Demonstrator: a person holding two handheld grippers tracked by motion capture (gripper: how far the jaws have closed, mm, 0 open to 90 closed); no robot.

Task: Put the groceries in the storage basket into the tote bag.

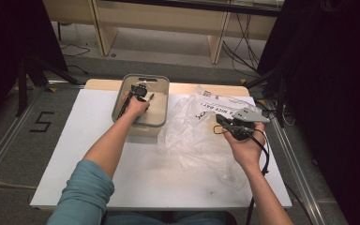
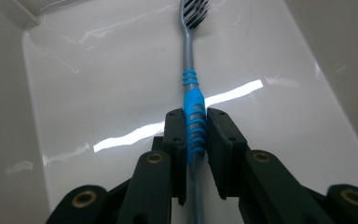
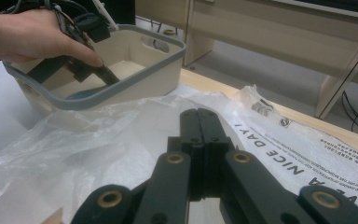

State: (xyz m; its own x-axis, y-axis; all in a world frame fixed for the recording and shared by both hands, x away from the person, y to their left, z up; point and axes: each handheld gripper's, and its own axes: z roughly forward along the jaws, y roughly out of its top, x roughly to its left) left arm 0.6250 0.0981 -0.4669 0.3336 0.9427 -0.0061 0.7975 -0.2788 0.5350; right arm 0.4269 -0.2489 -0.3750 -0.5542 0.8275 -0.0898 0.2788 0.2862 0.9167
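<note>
Left gripper (image 1: pixel 139 90) reached down inside the bin (image 1: pixel 126 82) at the table's (image 1: pixel 98 154) far left-centre, held by the left hand (image 1: pixel 133 107). Jaws clamped on the blue grip of the toothbrush (image 2: pixel 193 114), one pad touching each side of the handle. Toothbrush lying along the bin's pale floor, bristled head pointing away from the jaws toward the far wall, grey neck bare between grip and head. Seen also from the right gripper view: same hand (image 3: pixel 32 35) over the bin's grey rim (image 3: pixel 135 70).

Just right of the bin, spread a crumpled clear bag (image 1: pixel 197 136) with black print, touching the bin's near side.

Right gripper (image 1: pixel 232 124) held above the bag's right part in the right hand (image 1: pixel 246 145), jaws pressed together on nothing, pointing toward the bin.
</note>
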